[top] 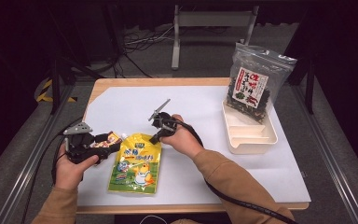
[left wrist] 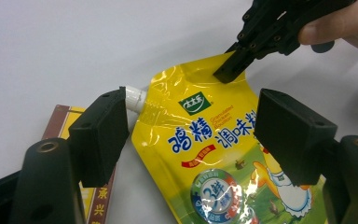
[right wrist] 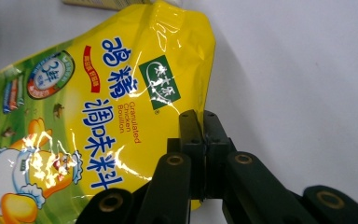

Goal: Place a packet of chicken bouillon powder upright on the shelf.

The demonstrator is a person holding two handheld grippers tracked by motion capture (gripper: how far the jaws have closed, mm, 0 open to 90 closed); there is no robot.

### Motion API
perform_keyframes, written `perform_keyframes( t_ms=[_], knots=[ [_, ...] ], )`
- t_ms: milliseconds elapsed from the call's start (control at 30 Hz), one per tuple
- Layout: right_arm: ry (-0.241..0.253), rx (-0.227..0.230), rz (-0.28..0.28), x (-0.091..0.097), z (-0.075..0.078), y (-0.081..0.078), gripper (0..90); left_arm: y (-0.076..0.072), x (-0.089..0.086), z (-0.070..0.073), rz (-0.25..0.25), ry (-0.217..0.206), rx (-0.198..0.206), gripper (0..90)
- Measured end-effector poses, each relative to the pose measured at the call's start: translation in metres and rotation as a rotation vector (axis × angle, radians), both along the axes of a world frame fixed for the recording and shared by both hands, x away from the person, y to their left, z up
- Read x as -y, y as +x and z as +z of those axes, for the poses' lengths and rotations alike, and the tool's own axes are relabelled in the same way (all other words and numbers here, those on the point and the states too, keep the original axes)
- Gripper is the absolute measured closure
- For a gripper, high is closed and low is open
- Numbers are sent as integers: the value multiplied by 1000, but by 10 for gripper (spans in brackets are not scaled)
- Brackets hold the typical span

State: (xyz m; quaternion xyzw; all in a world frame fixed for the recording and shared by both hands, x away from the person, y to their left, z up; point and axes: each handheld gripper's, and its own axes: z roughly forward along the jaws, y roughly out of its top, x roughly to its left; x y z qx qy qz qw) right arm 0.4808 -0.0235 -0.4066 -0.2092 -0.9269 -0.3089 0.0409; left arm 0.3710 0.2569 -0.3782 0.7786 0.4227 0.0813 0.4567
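Observation:
A yellow chicken bouillon pouch (top: 137, 163) lies flat on the white mat near the front of the table. My right gripper (top: 156, 138) is shut on the pouch's upper right edge, jaws pinched together over the foil (right wrist: 203, 121). The left gripper view has those same tips (left wrist: 228, 72) biting the pouch (left wrist: 200, 154). My left gripper (top: 108, 144) is open at the pouch's left. Its jaws straddle the pouch's top (left wrist: 196, 135), near the white spout cap (left wrist: 134, 99), without pressing on it.
A small brown and yellow packet (top: 111, 138) lies under my left gripper, beside the pouch. At the right a white divided tray (top: 249, 135) holds a leaning bag of dark dried food (top: 256, 84). The white mat (top: 205, 107) covers most of the wooden table.

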Motion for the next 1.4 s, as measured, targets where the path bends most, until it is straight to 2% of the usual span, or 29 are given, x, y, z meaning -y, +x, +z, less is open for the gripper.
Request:
perform_keyframes(
  t_ms=[133,167,300,600,767,833,1100,1400],
  knots=[
    [19,10,8,1,13,-4,900,-2,-8,3,20,-16,7,268],
    [25,15,10,1,17,-6,900,-1,-10,4,17,-6,19,268],
    [41,35,22,3,30,-11,900,-4,-19,8,34,-34,23,267],
    [95,95,26,20,60,-21,900,-7,-34,13,70,-65,42,268],
    [110,120,33,29,71,-27,900,-8,-35,13,73,-52,47,266],
    [113,131,32,31,75,-30,900,-8,-34,14,74,-33,53,266],
    [148,180,61,42,94,-43,900,-8,-35,15,77,-37,55,265],
    [158,239,91,52,116,-57,900,-6,-33,15,67,-30,59,265]
  ],
)
